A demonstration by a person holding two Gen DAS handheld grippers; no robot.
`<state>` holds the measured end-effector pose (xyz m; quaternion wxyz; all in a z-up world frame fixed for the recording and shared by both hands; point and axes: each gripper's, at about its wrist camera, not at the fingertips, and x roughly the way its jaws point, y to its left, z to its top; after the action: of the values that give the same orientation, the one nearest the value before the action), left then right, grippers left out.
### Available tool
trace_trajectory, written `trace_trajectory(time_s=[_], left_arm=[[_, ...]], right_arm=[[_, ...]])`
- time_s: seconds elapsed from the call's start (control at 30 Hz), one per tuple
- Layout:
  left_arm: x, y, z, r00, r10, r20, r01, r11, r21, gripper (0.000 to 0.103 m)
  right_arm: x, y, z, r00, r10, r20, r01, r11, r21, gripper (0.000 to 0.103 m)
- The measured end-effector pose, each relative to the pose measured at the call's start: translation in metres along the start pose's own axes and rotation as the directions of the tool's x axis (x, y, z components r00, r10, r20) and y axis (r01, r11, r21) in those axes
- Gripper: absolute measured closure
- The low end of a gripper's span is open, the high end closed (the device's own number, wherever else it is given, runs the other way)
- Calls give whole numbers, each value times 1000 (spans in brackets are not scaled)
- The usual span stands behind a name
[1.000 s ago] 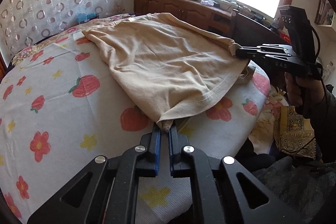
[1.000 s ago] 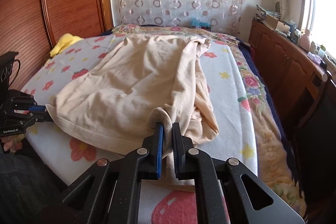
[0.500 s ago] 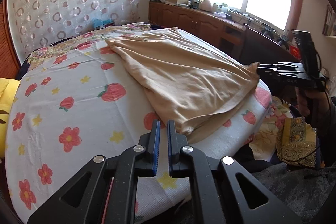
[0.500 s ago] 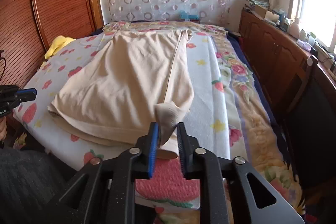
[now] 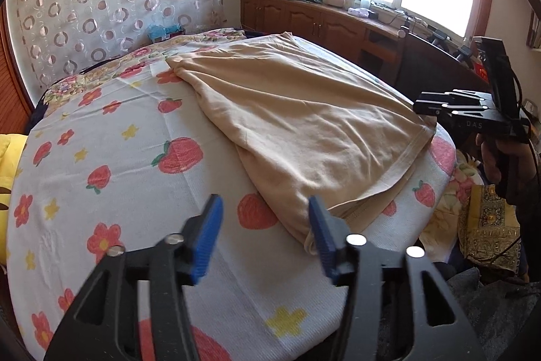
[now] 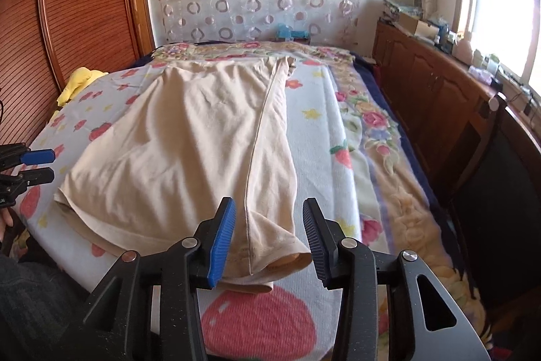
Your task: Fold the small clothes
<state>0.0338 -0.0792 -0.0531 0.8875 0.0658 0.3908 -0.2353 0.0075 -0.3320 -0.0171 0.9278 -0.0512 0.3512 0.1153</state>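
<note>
The left tool (image 5: 265, 234) has its jaws opening, blue pads apart and holding nothing; the shirt (image 5: 304, 131) corner lies just beside its right pad. The right tool (image 6: 268, 234) is opening too, the shirt's near corner lying loose between its pads, ungripped. The beige shirt lies folded lengthwise on the bed (image 5: 111, 164). The right tool's side reads "DAS".

One beige garment (image 6: 189, 151) is seen on one bed (image 6: 324, 131). Two grippers are counted, left gripper (image 5: 265, 237) and right gripper (image 6: 268, 237). One yellow cloth (image 6: 79, 82) is seen far left, and one blue toy (image 6: 290, 32) at the far end.
</note>
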Motion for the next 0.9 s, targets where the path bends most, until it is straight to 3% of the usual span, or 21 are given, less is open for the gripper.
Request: trace_trajectory(time_s=[0.13, 0.3, 0.63, 0.73, 0.9], left_arm=[[7, -2, 2, 1000, -7, -12, 7, 1000, -1, 35], [17, 0, 2, 999, -19, -38, 18, 999, -29, 35], [31, -3, -6, 992, -86, -91, 80, 995, -61, 35], [30, -7, -7, 989, -117, -88, 113, 992, -53, 43], [27, -16, -8, 980, -178, -91, 177, 984, -22, 83]], right_arm=[[13, 0, -1, 998, 31, -47, -31, 999, -9, 56], [21, -6, -2, 996, -11, -88, 12, 1000, 5, 38], [15, 3, 0, 994, 59, -92, -62, 998, -28, 37], [14, 3, 1, 992, 86, -95, -91, 995, -51, 53], [14, 4, 1, 979, 170, -110, -179, 981, -79, 93]])
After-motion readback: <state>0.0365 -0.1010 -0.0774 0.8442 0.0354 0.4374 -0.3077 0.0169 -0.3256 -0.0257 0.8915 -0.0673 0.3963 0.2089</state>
